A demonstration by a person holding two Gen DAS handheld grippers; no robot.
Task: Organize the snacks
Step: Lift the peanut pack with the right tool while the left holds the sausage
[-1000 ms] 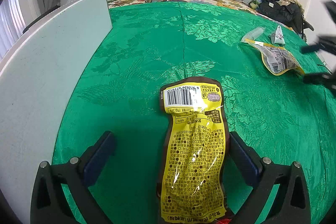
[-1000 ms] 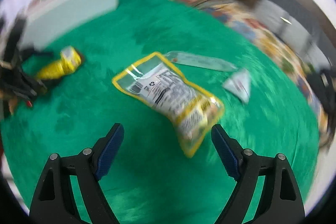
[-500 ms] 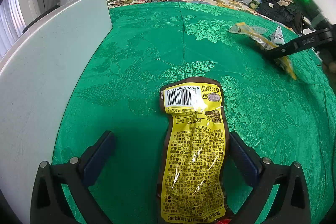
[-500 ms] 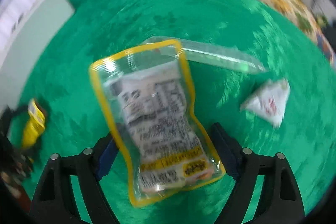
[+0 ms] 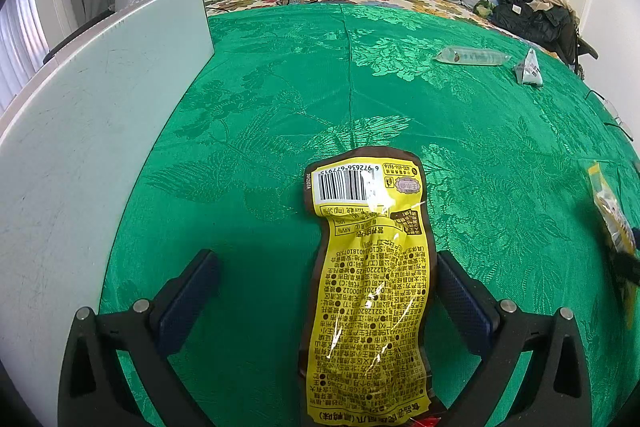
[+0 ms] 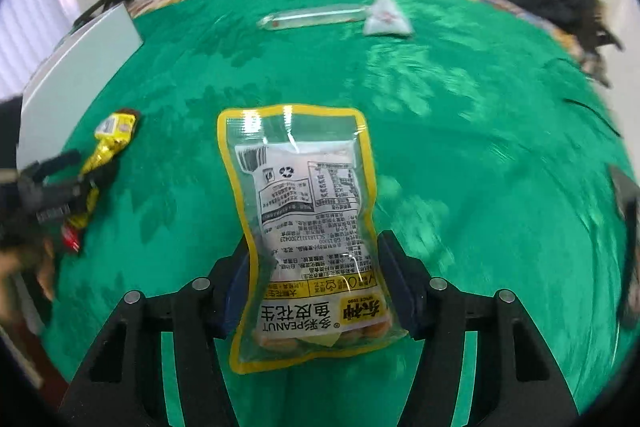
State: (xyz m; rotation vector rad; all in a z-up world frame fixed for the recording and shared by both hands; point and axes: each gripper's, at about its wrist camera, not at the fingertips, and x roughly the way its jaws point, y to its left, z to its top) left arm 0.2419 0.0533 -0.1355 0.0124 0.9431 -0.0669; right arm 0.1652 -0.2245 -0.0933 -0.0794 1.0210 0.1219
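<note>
Snacks are being sorted on a bed under a green bedspread [image 5: 280,75]. At left, the left gripper [image 5: 326,291] is hovering low, jaws standing wide apart around a yellow packet [image 5: 368,287] lying lengthwise between them, barcode end pointing away; this view is staying unchanged. At right, the right gripper [image 6: 314,279] is gripping a clear peanut pouch [image 6: 304,219], jaws pressing its sides, long axis pointing forward; half a second earlier it was tilting. A clear tube pack [image 5: 472,57] and triangular sachet [image 5: 529,69] are lying far off.
</note>
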